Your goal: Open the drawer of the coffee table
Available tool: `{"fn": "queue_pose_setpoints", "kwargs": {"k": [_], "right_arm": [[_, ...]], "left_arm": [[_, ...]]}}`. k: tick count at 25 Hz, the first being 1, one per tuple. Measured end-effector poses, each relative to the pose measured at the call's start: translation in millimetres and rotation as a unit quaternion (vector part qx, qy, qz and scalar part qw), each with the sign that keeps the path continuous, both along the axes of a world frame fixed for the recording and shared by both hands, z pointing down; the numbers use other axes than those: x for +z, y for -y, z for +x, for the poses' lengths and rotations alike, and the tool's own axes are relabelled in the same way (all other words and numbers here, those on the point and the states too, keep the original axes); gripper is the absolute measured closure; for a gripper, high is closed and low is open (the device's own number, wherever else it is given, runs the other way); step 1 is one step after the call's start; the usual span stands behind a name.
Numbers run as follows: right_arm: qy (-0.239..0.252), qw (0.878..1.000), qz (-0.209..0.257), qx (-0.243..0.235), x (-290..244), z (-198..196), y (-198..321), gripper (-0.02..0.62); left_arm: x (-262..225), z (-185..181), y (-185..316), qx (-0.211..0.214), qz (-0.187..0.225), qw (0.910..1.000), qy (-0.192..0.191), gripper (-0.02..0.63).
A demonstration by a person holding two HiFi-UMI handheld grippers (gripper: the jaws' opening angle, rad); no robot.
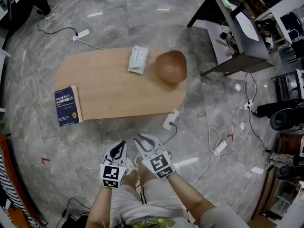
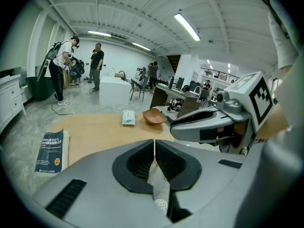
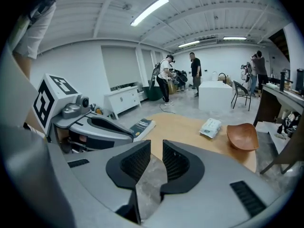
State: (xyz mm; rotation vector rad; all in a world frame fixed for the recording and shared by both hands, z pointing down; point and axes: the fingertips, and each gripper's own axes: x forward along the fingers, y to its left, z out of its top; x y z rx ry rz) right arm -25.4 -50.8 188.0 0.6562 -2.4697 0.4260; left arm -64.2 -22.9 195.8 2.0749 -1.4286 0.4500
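left gripper [image 1: 118, 148] was pinched shut, right gripper [image 1: 145, 139] slightly parted, both empty, short of the coffee table [image 1: 109, 91]; its drawer was out of sight, so a low approach looked wise.

Light tan wood coffee table [image 1: 118, 96] on a grey marbled floor [image 1: 209, 110], on the table a dark blue book [image 1: 68, 106] with white and yellow print, a white-and-pale-green tissue pack [image 1: 138, 59], a reddish-brown bowl [image 1: 171, 66], and off the table grey left gripper [image 1: 122, 144] and right gripper [image 1: 142, 139] with black pads [image 3: 134, 161] and black-and-white square-marker cubes [image 1: 112, 175].
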Motion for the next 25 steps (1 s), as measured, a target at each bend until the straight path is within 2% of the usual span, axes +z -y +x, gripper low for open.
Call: {"fn": "queue_pose_setpoints", "kwargs": {"k": [8, 12, 25], "right_arm": [[-0.022, 0.999, 0.022, -0.018, 67, -18, -12, 0.534], [-0.026, 0.999, 0.039, -0.012, 101, -22, -4, 0.532], [-0.039, 0.994, 0.083, -0.052, 229, -42, 26, 0.532]], "left_arm": [[59, -15, -3, 0.002, 0.017, 0.9998, -0.002, 0.597], [96, -17, 0, 0.004, 0.026, 0.9996, -0.003, 0.597], [227, -32, 28, -0.025, 0.065, 0.9976, -0.002, 0.597]]}}
